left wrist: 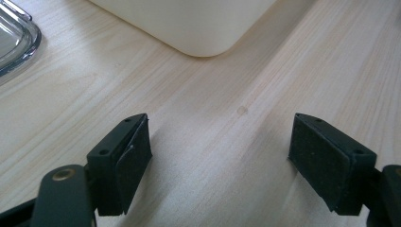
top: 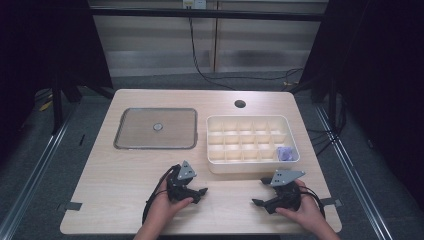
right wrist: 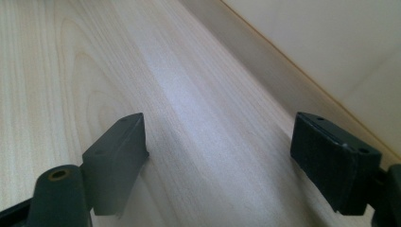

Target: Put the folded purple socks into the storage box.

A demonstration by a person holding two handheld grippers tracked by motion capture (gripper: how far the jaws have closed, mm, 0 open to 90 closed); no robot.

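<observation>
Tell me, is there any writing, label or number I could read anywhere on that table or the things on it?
None: no writing is legible on the divided box, the clear lid, the table, or either gripper, left or right.

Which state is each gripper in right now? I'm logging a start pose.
Left gripper: open, holding nothing, over the table.
Right gripper: open, holding nothing, beside the box.

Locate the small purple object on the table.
In the high view, the purple object lies in the near right corner compartment of the white divided box, just beyond the right gripper.
</observation>
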